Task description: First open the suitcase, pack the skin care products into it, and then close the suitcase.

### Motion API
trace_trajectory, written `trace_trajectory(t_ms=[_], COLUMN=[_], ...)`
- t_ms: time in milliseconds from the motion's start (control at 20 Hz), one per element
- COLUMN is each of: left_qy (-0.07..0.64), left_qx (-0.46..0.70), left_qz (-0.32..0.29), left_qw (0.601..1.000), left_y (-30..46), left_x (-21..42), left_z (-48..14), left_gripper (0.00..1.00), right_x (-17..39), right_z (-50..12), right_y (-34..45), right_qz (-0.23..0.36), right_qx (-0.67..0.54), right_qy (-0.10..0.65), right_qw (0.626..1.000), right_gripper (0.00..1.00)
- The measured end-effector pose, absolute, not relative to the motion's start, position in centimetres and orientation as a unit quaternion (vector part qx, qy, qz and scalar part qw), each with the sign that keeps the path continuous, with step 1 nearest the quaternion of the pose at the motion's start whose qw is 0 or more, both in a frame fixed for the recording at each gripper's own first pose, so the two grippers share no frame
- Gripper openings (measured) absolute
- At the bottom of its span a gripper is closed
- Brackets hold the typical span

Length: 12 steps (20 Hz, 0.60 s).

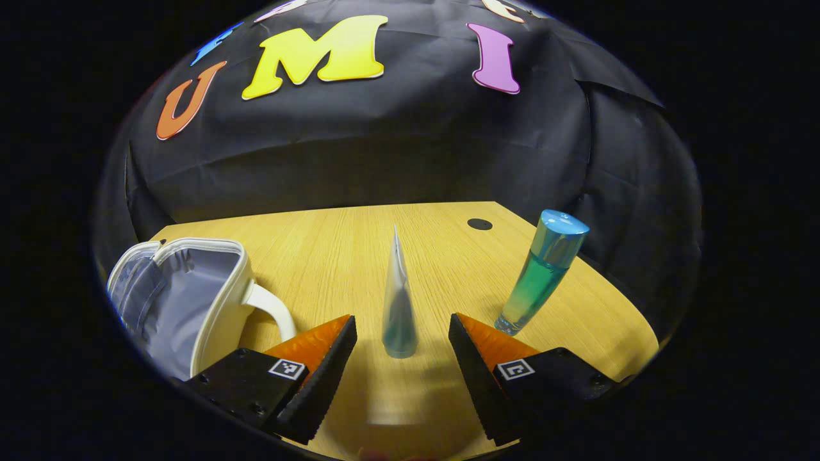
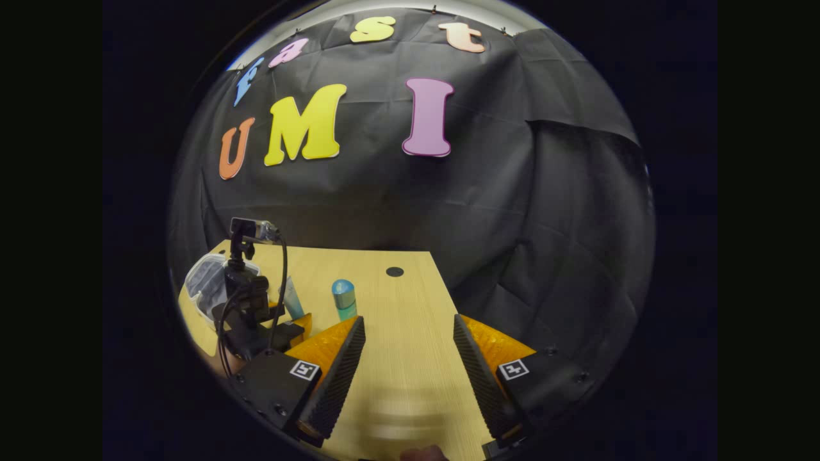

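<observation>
In the left gripper view, the left gripper (image 1: pixel 402 349) sits nearest the camera with its two fingers spread wide apart, nothing pressed between them. Left of the fingers, at the table's edge, lies the white suitcase (image 1: pixel 186 298), a small zip case standing open with its grey lining showing and a white handle (image 1: pixel 272 310) curving out toward the left finger. Between the fingers but a little beyond their tips stands an upright squeeze tube (image 1: pixel 398 304), cap down on the wooden table (image 1: pixel 339 250), its crimped end pointing up; neither finger touches it. To the right of the right finger stands a tall blue-green bottle (image 1: pixel 541 275) with a blue cap, leaning in the fisheye, its base close to that finger but apart from it. A small dark round spot (image 1: pixel 479 224) marks the table farther back.

In the right gripper view, the right gripper (image 2: pixel 409 358) is also held wide open over bare table, gripping nothing. Far to the left, the other gripper (image 2: pixel 251 307), with its camera mount and cable, hovers by the open suitcase (image 2: pixel 202 282). Just right of it stand the tube (image 2: pixel 293 299) and then the bottle (image 2: pixel 344 299), both upright on the table (image 2: pixel 410 301), outside the suitcase.
</observation>
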<state>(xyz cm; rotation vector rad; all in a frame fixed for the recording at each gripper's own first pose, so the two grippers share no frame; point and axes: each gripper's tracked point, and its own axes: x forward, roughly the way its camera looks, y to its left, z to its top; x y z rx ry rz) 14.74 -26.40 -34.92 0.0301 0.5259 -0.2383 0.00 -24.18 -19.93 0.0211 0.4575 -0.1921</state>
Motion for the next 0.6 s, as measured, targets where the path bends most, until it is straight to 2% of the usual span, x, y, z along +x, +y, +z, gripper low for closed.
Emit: trace_trajectory(t_ms=[100,250,300,400,500,600], left_qy=[0.267,0.278,0.28,0.276,0.277,0.28], left_qx=[0.017,0.017,0.015,0.013,0.015,0.014], left_qz=[-0.119,-0.119,-0.124,-0.129,-0.137,-0.152], left_qw=[0.956,0.953,0.952,0.952,0.951,0.948], left_y=[-26.4,-26.2,-26.3,-26.4,-26.5,-26.9], left_x=[15.3,16.1,16.2,16.3,16.3,16.3], left_z=[-35.7,-36.4,-36.7,-36.5,-36.5,-36.5], left_gripper=[0.91,0.82,0.74,0.67,0.43,0.4], right_x=[0.1,0.1,0.1,0.2,0.3,0.4], right_z=[-20.4,-20.4,-20.4,-20.6,-20.7,-20.8], right_y=[-24.1,-24.2,-24.2,-24.2,-24.2,-24.1], right_qz=[-0.094,-0.096,-0.097,-0.101,-0.103,-0.1], right_qx=[0.013,0.014,0.015,0.017,0.018,0.015], right_qy=[0.234,0.234,0.234,0.238,0.239,0.239], right_qw=[0.968,0.968,0.967,0.966,0.965,0.966], right_gripper=[0.83,0.82,0.82,0.82,0.82,0.82])
